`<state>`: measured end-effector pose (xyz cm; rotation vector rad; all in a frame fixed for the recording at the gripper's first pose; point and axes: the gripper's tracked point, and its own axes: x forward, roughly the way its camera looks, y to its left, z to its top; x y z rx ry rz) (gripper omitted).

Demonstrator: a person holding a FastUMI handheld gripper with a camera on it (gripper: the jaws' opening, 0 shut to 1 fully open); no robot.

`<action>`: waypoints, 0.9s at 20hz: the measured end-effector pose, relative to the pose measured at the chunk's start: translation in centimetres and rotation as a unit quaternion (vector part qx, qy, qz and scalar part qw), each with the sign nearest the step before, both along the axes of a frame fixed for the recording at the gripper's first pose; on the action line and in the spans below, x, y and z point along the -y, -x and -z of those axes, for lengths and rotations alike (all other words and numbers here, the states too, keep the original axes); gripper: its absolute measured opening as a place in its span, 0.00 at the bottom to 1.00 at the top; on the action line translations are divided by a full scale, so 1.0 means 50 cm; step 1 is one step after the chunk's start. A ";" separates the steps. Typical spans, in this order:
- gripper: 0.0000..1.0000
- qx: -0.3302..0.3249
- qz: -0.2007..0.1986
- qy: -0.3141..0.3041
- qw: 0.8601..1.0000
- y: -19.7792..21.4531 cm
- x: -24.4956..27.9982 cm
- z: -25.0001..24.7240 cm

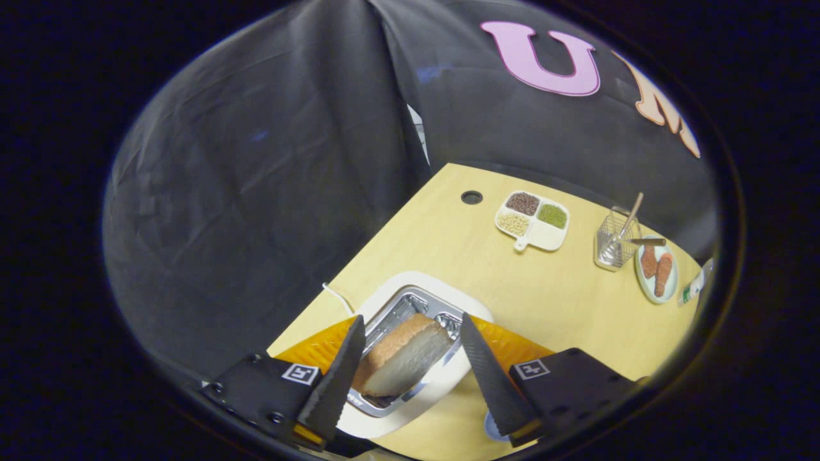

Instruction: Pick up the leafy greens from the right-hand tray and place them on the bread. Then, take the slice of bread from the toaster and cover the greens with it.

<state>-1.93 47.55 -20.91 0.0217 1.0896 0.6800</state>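
A slice of bread with a brown crust stands in a slot of the white toaster, leaning a little. My gripper hangs above the toaster, its two black fingers spread to either side of the slice. The left finger lies close along the slice's edge, while the right finger stands apart from it with a gap. The gripper is open and holds nothing. The second toaster slot beyond the slice shows bare metal.
On the wooden table beyond the toaster sit a white divided dish of beans, a wire basket with utensils and a plate of reddish food. A round hole is near the far edge. A white cord leaves the toaster.
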 end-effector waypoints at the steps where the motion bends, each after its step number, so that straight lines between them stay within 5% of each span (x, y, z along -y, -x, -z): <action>1: 0.75 -0.003 0.001 0.002 1.000 0.002 0.000 0.006; 7: 0.48 0.009 0.016 0.010 1.000 -0.007 0.040 -0.001; 9: 0.18 -0.014 0.013 -0.006 1.000 0.024 0.038 -0.004; 12: 0.09 -0.011 0.020 -0.026 0.999 0.018 0.049 -0.010; 18: 0.08 -0.009 0.037 -0.079 0.996 0.013 0.086 -0.061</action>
